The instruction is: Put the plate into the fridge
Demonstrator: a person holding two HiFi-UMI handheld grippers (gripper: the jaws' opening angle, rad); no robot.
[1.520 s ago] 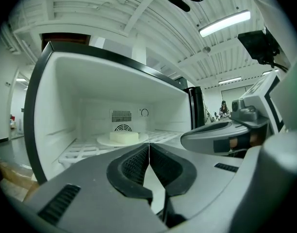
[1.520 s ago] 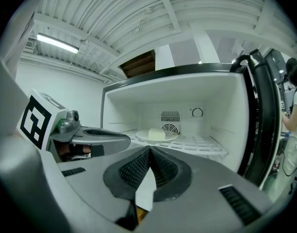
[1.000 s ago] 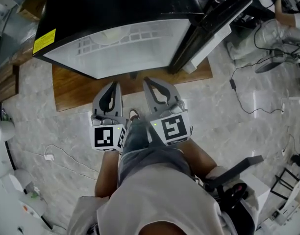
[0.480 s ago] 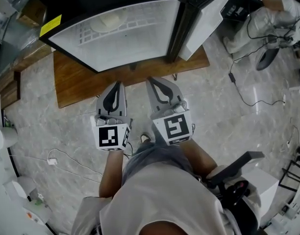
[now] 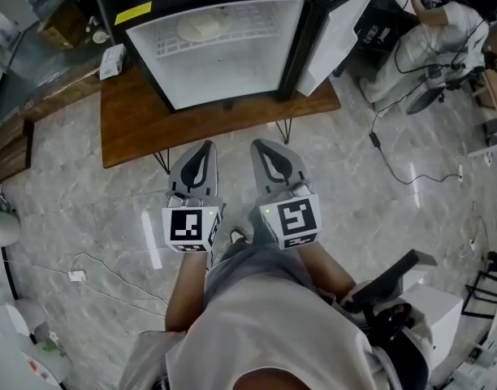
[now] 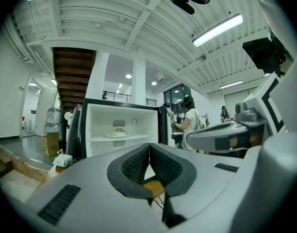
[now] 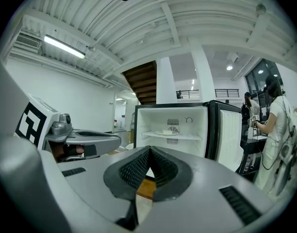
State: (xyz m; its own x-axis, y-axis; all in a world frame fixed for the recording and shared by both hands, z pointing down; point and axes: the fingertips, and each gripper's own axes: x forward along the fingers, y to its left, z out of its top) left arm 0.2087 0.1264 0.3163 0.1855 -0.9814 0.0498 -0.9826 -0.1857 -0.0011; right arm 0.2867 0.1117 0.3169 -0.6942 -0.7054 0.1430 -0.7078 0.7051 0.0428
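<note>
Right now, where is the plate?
In the head view the plate is near the top, left of centre. It sits on the upper shelf inside the open fridge, which stands on a low wooden table.

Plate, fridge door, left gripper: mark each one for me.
plate [image 5: 201, 27], head view, middle of the plate.
fridge door [image 5: 334, 35], head view, white inner face of the open door.
left gripper [image 5: 205, 146], head view, tips of its shut jaws.
</note>
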